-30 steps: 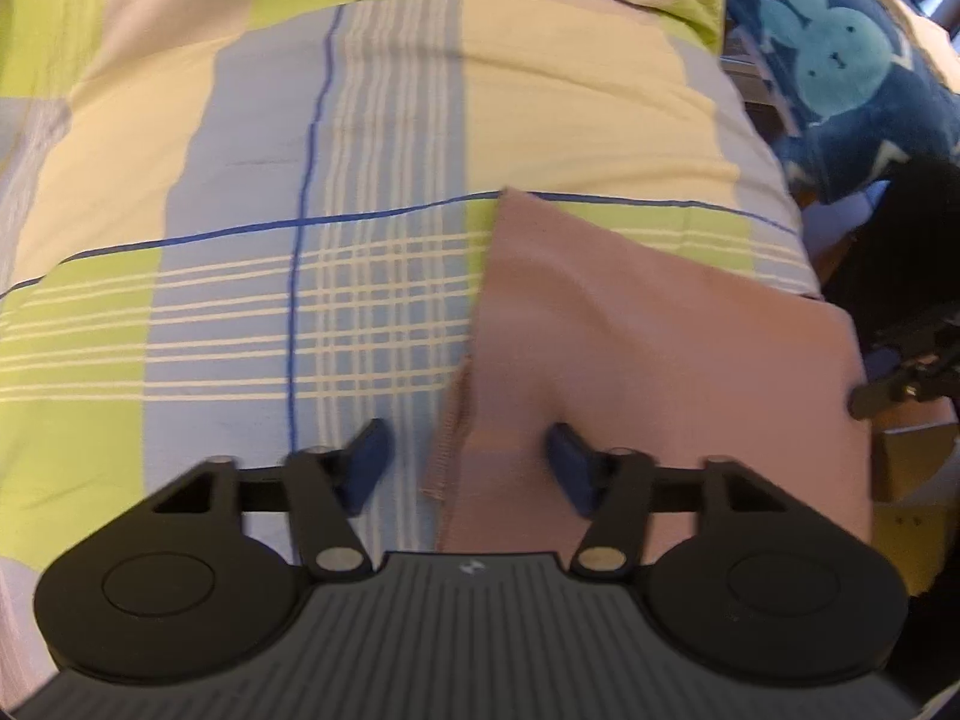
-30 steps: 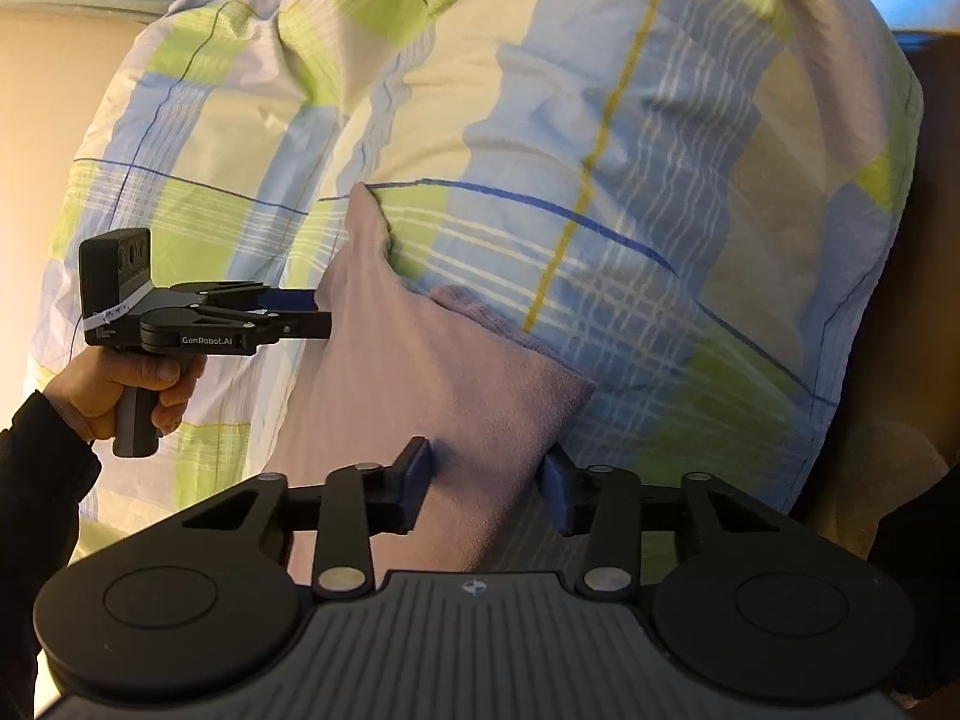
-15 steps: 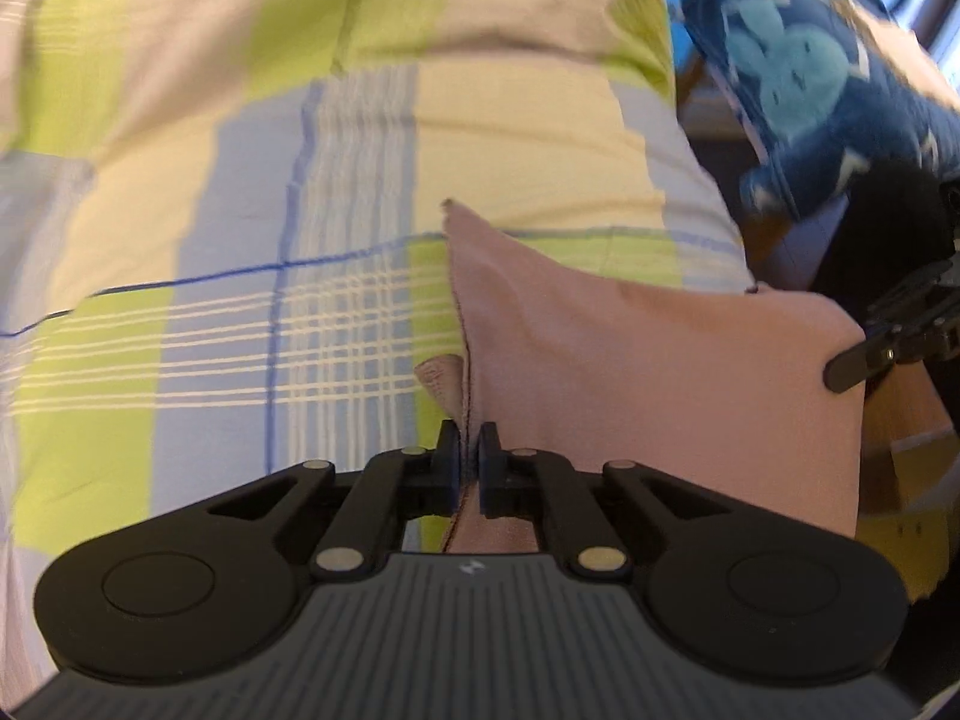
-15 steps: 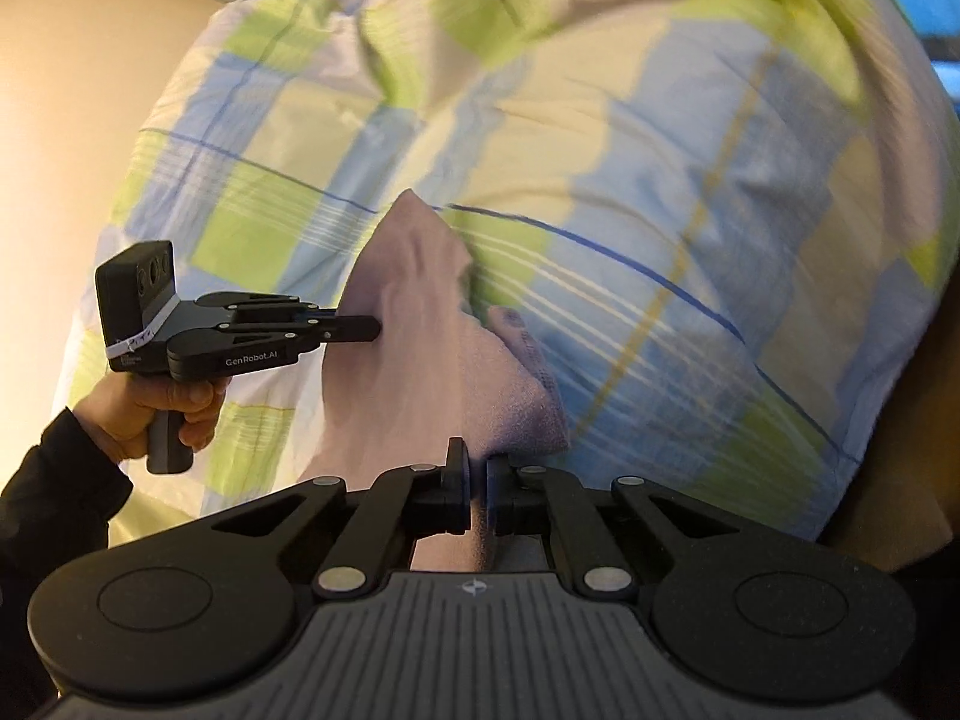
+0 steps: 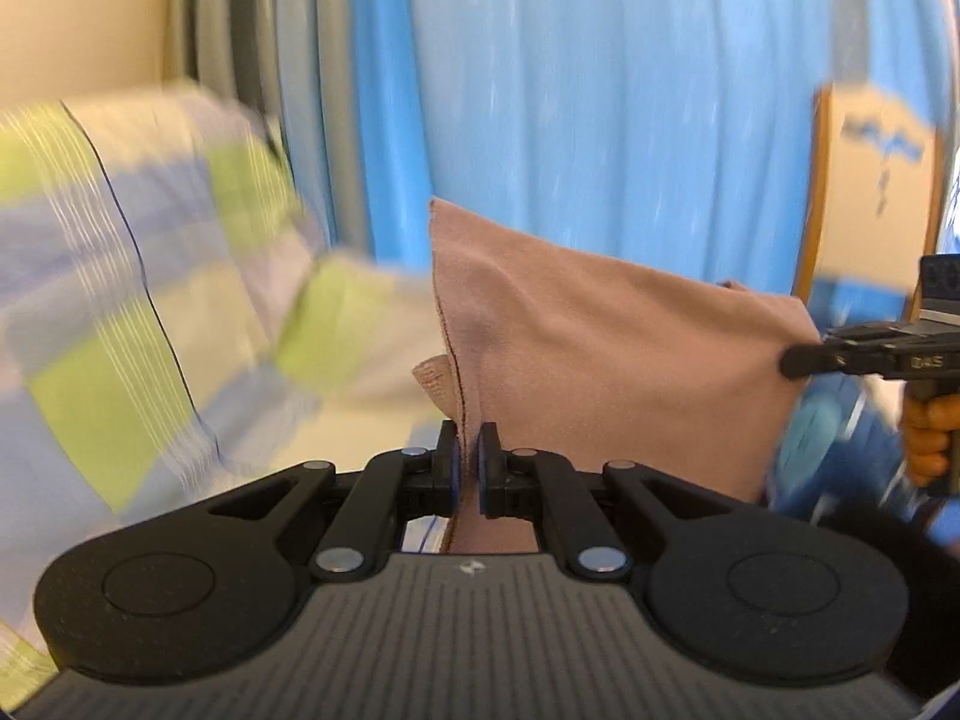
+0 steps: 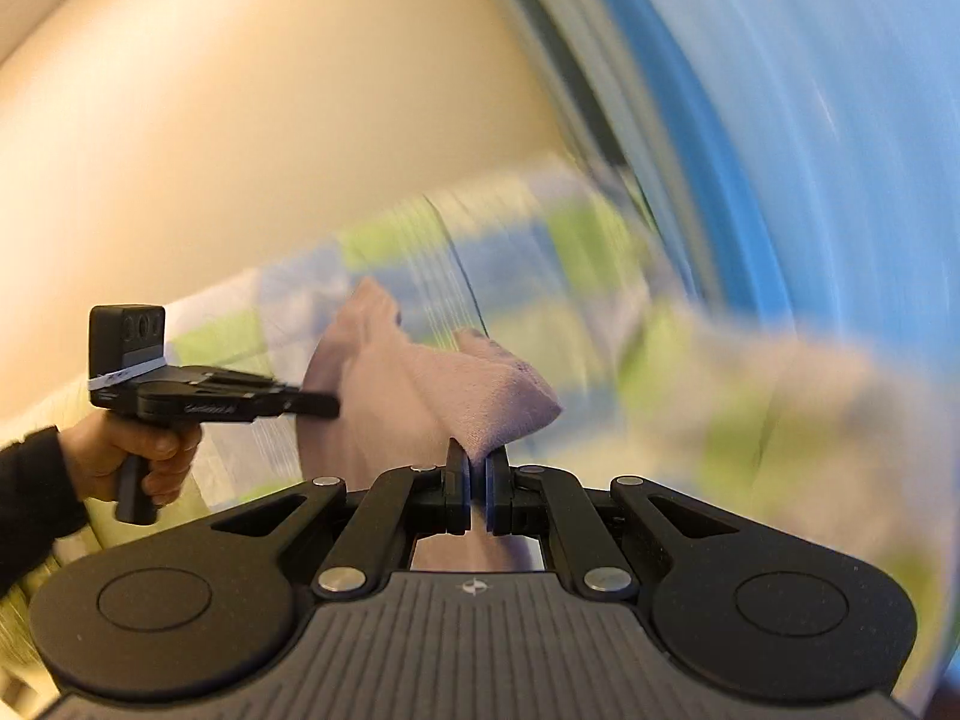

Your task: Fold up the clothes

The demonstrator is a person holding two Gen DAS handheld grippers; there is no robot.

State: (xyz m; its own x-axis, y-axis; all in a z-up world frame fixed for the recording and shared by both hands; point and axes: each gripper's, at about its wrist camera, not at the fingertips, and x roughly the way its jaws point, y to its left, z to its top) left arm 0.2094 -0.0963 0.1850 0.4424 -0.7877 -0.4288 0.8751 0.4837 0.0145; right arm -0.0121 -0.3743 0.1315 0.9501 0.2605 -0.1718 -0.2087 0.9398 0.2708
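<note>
Both grippers clamp cloth (image 5: 600, 360) corners | left (image 5: 467, 468), right (image 6: 474, 498), frame centre | held taut over bed (image 5: 120, 312), likely to fold

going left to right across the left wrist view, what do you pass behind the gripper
checked bedding → pink cloth pinched in the left gripper → right gripper clamped on the cloth's far corner → hand holding it

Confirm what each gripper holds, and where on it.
Both shut on the pink cloth: left gripper on its stitched side edge, right gripper on the opposite corner.
</note>
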